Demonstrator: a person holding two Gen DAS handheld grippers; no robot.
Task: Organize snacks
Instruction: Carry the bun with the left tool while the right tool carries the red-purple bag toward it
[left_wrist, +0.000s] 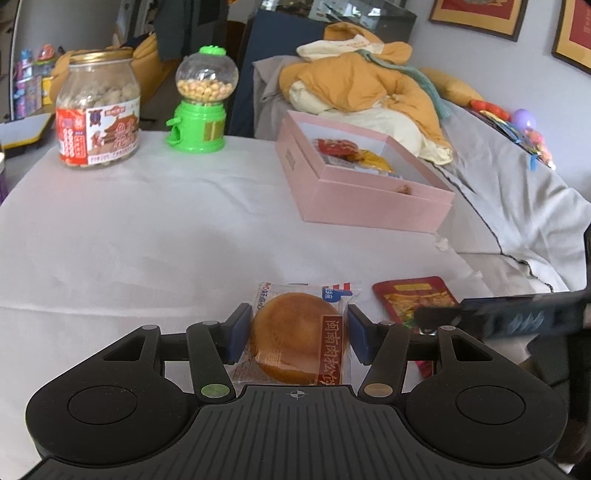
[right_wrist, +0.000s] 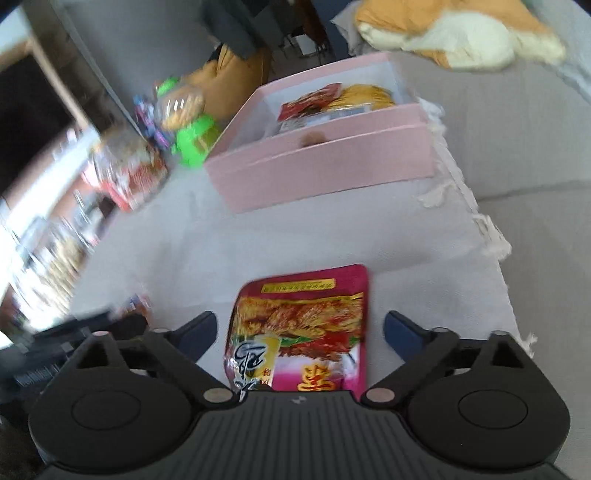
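My left gripper (left_wrist: 299, 332) is shut on a wrapped round pastry (left_wrist: 295, 336), its pads against both sides of the wrapper, low over the white tablecloth. My right gripper (right_wrist: 299, 332) is open, its fingers either side of a red snack pouch (right_wrist: 306, 328) that lies flat on the cloth. The pouch also shows in the left wrist view (left_wrist: 413, 299), with the right gripper blurred over it. The open pink box (left_wrist: 369, 199) stands ahead at the right and holds a red packet (left_wrist: 338, 146) and a yellow packet (left_wrist: 376, 160). It also shows in the right wrist view (right_wrist: 321, 170).
A peanut jar (left_wrist: 98, 110) and a green candy dispenser (left_wrist: 199, 103) stand at the table's far left. A grey sofa (left_wrist: 517, 192) with orange and cream bedding (left_wrist: 362, 88) lies behind and to the right of the table. The right wrist view is motion-blurred on its left.
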